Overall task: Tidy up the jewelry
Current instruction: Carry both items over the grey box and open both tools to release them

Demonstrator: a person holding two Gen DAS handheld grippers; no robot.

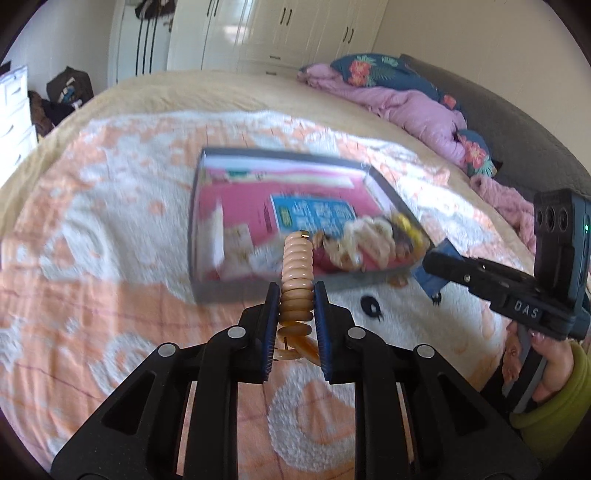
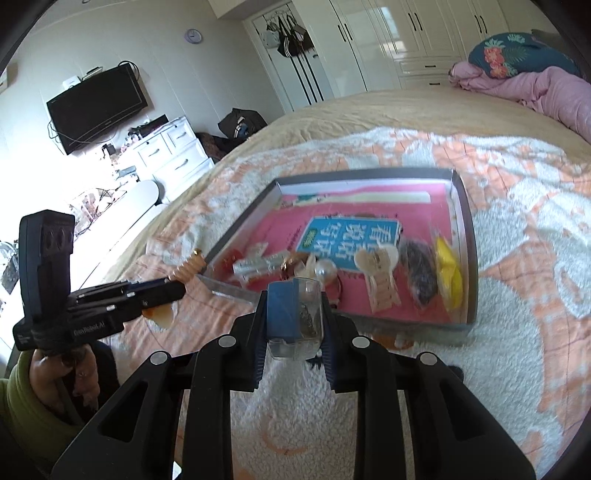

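Observation:
My left gripper (image 1: 295, 291) is shut on a beige ribbed bead string (image 1: 297, 266) with a gold end cap, and an amber piece (image 1: 299, 350) dangles beneath it. The string is held above the blanket, in front of the tray (image 1: 207, 155). My right gripper (image 2: 295, 299) is shut on a small clear box with a blue insert (image 2: 295, 325). The shallow tray (image 2: 461, 206) has a pink printed floor. In it lie a beige claw clip (image 2: 380, 273), a dark scrunchie (image 2: 421, 273), a yellow piece (image 2: 448, 273) and other small items. Each gripper also shows at the edge of the other's view.
An orange-and-white fleece blanket (image 2: 517, 295) covers the bed. A pink quilt (image 1: 406, 107) and floral pillows lie at the headboard side. White wardrobes (image 2: 406, 33), a dresser (image 2: 170, 151) and a wall TV (image 2: 96, 107) stand beyond. Hands in green sleeves (image 1: 554, 398) hold the grippers.

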